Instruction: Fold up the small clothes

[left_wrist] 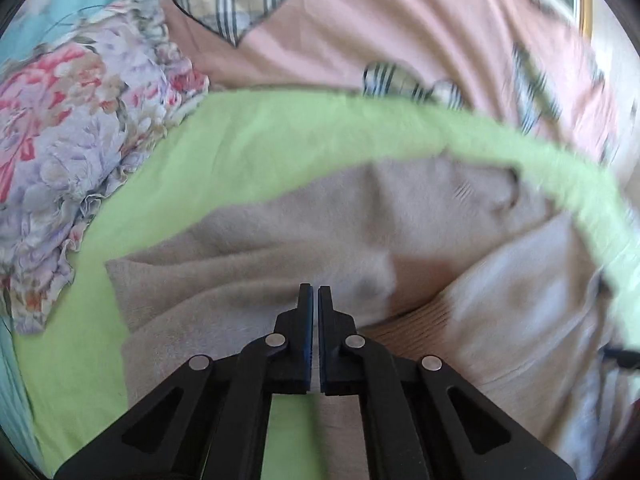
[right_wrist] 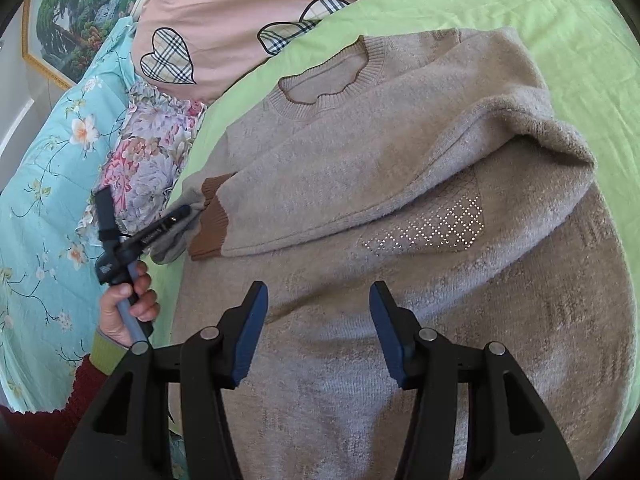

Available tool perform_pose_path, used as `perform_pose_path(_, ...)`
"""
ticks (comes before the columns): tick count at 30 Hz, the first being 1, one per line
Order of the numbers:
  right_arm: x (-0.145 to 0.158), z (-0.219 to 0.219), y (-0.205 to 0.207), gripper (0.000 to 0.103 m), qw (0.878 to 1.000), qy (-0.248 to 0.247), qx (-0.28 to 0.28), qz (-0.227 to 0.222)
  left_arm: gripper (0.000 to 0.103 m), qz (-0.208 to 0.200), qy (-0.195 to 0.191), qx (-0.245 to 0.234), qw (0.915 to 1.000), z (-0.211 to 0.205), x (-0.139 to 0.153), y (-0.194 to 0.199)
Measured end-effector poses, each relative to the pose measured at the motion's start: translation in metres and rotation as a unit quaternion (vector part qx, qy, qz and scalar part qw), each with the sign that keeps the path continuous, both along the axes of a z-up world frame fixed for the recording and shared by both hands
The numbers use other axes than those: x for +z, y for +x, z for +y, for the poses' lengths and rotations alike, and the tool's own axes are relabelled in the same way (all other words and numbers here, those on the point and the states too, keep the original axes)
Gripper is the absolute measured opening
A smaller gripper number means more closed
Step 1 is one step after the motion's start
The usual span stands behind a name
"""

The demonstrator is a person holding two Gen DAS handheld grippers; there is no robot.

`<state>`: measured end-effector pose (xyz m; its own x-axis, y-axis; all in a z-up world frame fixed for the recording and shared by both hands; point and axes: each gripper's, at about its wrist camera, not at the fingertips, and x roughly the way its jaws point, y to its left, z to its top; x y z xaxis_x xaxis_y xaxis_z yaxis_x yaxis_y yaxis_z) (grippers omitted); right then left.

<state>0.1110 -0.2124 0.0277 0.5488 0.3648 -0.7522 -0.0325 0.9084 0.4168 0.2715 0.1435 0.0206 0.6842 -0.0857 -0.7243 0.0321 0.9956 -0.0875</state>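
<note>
A beige knit sweater [right_wrist: 360,184] lies on a green sheet [right_wrist: 520,8], neck hole away from me, one sleeve with a brown cuff [right_wrist: 210,220] folded across its chest. My right gripper [right_wrist: 318,332] is open and empty, hovering over the sweater's lower body. My left gripper [left_wrist: 314,304] is shut on the sweater's left edge; in the right wrist view it [right_wrist: 176,216] pinches the fabric beside the brown cuff. In the left wrist view the sweater [left_wrist: 248,248] is blurred and bunched under the fingers.
A pink quilt with plaid hearts [right_wrist: 224,12] lies beyond the sheet. A floral pillow [right_wrist: 152,148] and a turquoise flowered cover [right_wrist: 44,184] lie to the left. A framed landscape picture [right_wrist: 76,12] hangs at upper left.
</note>
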Motion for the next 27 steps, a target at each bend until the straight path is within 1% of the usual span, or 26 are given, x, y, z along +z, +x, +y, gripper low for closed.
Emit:
perform_pose_path(1,0.000,0.001,0.000,0.054,1.000,0.000,0.001,-0.001,0.000,-0.013,-0.015,-0.002,0.9998,-0.003,0.010,-0.005)
perform_pose_path(2,0.001,0.001,0.000,0.054,1.000,0.001,0.002,-0.003,0.000,-0.029,-0.022,-0.008,0.9993,-0.009,0.021,-0.010)
perform_pose_path(4,0.001,-0.001,-0.001,0.054,1.000,0.005,-0.002,-0.004,0.001,-0.043,-0.015,-0.021,0.9988,-0.021,0.033,-0.011)
perform_pose_path(5,0.001,-0.003,-0.002,0.054,1.000,0.009,-0.004,-0.003,0.002,-0.040,-0.003,-0.025,0.9989,-0.028,0.034,-0.008)
perform_pose_path(6,0.001,-0.006,-0.003,0.054,1.000,0.013,-0.006,-0.003,0.005,-0.033,0.008,-0.029,0.9990,-0.032,0.031,-0.005)
perform_pose_path(8,0.003,-0.009,-0.007,0.054,1.000,0.014,-0.009,-0.005,0.013,-0.004,0.034,-0.047,0.9983,-0.041,0.016,0.004)
perform_pose_path(9,0.004,-0.012,-0.009,0.054,1.000,0.015,-0.012,-0.006,0.025,0.007,0.051,-0.050,0.9974,-0.044,0.008,0.006)
perform_pose_path(10,0.005,-0.016,-0.011,0.054,1.000,0.015,-0.016,-0.007,0.042,0.020,0.076,-0.053,0.9955,-0.047,-0.003,0.011)
perform_pose_path(11,0.005,-0.019,-0.013,0.055,1.000,0.015,-0.020,-0.006,0.050,0.028,0.093,-0.046,0.9942,-0.048,-0.012,0.016)
perform_pose_path(12,0.004,-0.022,-0.014,0.055,1.000,0.014,-0.025,-0.005,0.060,0.035,0.102,-0.039,0.9934,-0.046,-0.019,0.019)
perform_pose_path(13,0.003,-0.026,-0.015,0.055,0.999,0.014,-0.030,-0.004,0.062,0.045,0.112,-0.027,0.9924,-0.043,-0.026,0.024)
perform_pose_path(14,0.002,-0.029,-0.015,0.055,0.999,0.015,-0.035,-0.001,0.062,0.054,0.114,-0.011,0.9919,-0.038,-0.033,0.030)
perform_pose_path(16,-0.001,-0.032,-0.015,0.055,0.999,0.021,-0.040,0.005,0.070,0.066,0.109,0.005,0.9919,-0.029,-0.042,0.037)
perform_pose_path(18,-0.004,-0.031,-0.014,0.055,0.999,0.022,-0.040,0.009,0.070,0.065,0.103,0.010,0.9925,-0.022,-0.046,0.042)
perform_pose_path(19,-0.006,-0.030,-0.013,0.055,0.999,0.022,-0.038,0.011,0.064,0.063,0.105,0.008,0.9924,-0.022,-0.048,0.043)
perform_pose_path(20,-0.007,-0.028,-0.011,0.055,0.999,0.022,-0.035,0.014,0.053,0.059,0.109,0.003,0.9923,-0.023,-0.048,0.044)
perform_pose_path(21,-0.008,-0.027,-0.011,0.055,0.999,0.023,-0.033,0.015,0.018,0.059,0.108,-0.003,0.9924,-0.023,-0.048,0.046)
perform_pose_path(22,-0.009,-0.025,-0.010,0.055,0.999,0.023,-0.031,0.016,0.007,0.065,0.097,-0.013,0.9931,-0.024,-0.048,0.048)
perform_pose_path(24,-0.011,-0.021,-0.008,0.055,0.999,0.022,-0.026,0.018,0.004,0.060,0.087,-0.012,0.9943,-0.022,-0.044,0.049)
perform_pose_path(27,-0.012,-0.015,-0.006,0.055,0.999,0.022,-0.017,0.018,0.002,0.048,0.065,-0.007,0.9967,-0.018,-0.034,0.046)
